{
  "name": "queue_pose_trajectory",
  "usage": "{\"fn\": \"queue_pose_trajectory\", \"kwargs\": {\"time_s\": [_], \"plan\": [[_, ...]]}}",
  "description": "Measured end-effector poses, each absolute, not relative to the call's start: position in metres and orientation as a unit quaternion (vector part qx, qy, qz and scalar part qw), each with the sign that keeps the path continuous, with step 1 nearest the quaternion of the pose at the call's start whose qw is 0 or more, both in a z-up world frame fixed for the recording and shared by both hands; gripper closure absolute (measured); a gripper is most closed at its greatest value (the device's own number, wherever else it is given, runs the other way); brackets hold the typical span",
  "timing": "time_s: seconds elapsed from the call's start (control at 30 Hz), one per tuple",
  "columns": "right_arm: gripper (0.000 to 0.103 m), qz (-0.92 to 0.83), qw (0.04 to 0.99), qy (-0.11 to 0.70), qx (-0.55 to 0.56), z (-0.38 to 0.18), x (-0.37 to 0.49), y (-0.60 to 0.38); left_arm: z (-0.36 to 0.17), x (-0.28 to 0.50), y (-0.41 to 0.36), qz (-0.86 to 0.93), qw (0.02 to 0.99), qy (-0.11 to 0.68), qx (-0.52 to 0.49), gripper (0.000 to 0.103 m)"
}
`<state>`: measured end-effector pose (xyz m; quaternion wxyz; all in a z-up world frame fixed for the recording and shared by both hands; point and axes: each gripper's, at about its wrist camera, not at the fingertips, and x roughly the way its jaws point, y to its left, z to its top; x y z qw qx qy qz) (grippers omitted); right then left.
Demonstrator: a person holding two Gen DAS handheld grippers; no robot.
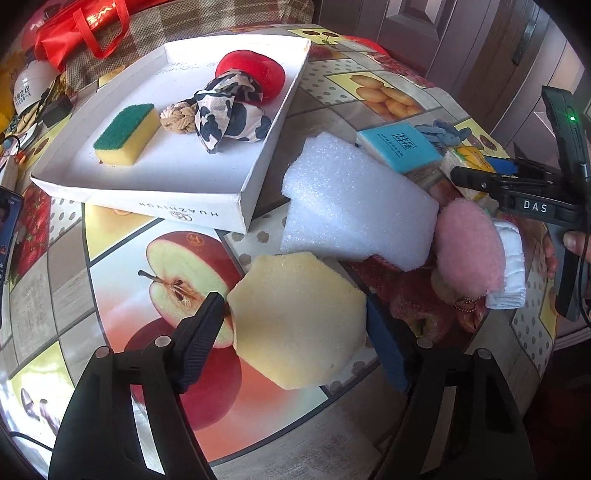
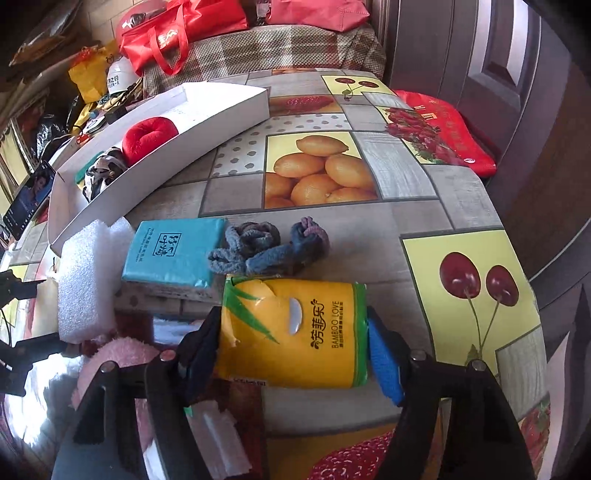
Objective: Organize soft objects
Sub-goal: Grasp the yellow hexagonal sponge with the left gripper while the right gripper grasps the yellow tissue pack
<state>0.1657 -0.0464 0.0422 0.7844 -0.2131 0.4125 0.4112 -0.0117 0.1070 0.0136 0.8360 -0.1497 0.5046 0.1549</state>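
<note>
My left gripper (image 1: 295, 325) is shut on a pale yellow sponge slab (image 1: 299, 321), its fingers pressing both sides, low over the table. My right gripper (image 2: 295, 339) is shut on a yellow tissue pack (image 2: 291, 332); it also shows in the left wrist view (image 1: 480, 177). A white box tray (image 1: 236, 206) holds a green-yellow sponge (image 1: 125, 133), a rope knot (image 1: 179, 117), a cow-print cloth (image 1: 229, 114) and a red plush cushion (image 1: 255, 72). White foam (image 1: 351, 206), a pink fluffy pad (image 1: 469, 247) and a teal tissue pack (image 2: 173, 251) lie between the grippers.
A grey-blue knitted cloth (image 2: 266, 243) lies behind the yellow pack. A folded white cloth (image 1: 511, 266) lies by the pink pad. A phone (image 2: 29, 199) lies left of the tray. Red bags (image 2: 177, 29) and clutter stand behind the table. The table edge runs on the right.
</note>
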Motion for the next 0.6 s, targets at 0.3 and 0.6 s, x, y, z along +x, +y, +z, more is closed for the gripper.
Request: {"fn": "queue_pose_trajectory", "kwargs": {"time_s": [0.3, 0.6], "plan": [[0.031, 0.399, 0.806, 0.41, -0.153, 0.069, 0.164, -0.085, 0.01, -0.014, 0.101, 0.172, 0.833, 0.511, -0.124, 0.026], [0.031, 0.417, 0.837, 0.346, -0.079, 0.136, 0.151, -0.099, 0.016, -0.026, 0.103, 0.16, 0.851, 0.483, -0.133, 0.043]]}}
